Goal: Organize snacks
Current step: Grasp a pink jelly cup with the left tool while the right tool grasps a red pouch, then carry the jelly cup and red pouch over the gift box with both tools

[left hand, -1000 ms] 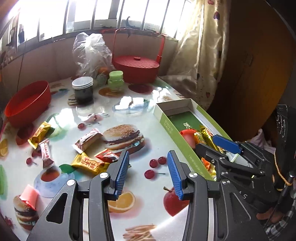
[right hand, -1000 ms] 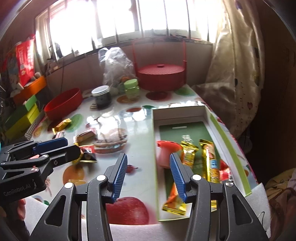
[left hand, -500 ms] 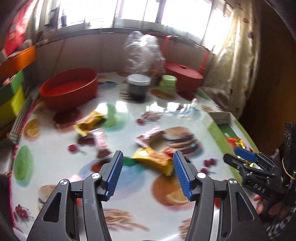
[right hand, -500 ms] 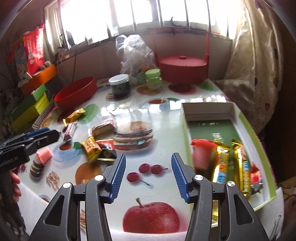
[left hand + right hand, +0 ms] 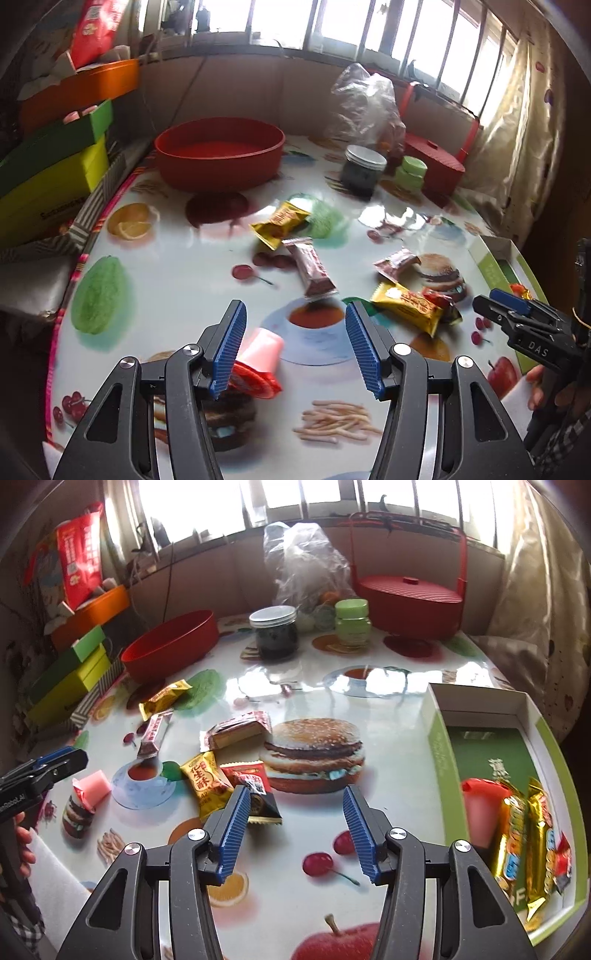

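Both claws open, nothing held. Left claw [image 5: 294, 321] low over the near left part of the table [image 5: 177, 258], jaws wide apart, only the printed cloth between them. Just by its left finger [image 5: 227, 343], partly hidden behind it, a pink jelly cup [image 5: 264, 347], tipped on its side, with a red lid. Right claw [image 5: 293, 805] over the near middle of the table, jaws wide apart too, nothing pinched. Just by its left finger, the black end of a red and black packet [image 5: 255, 786]. Touching that one on the left, a yellow packet [image 5: 207, 781] with red writing. Farther off, a red and white packet [image 5: 236, 731] with a pale side. To the left, a long thin brown bar [image 5: 153, 734], and beyond it a second yellow one [image 5: 164, 698], crinkly and shiny. All six loose on the table, out of the box. On the right side, a long green and white box [image 5: 439, 746], open on top. In its near end, a pink cup [image 5: 480, 808] with a red lid, two shiny gold bars [image 5: 513, 834] side by side, and a small red packet [image 5: 563, 853]. At the far side of the table, a big red bowl [image 5: 173, 642], a dark jar [image 5: 273, 631], a little green jar [image 5: 352, 622], a clear plastic bag [image 5: 303, 561] and a red basket [image 5: 410, 590] with a lid.
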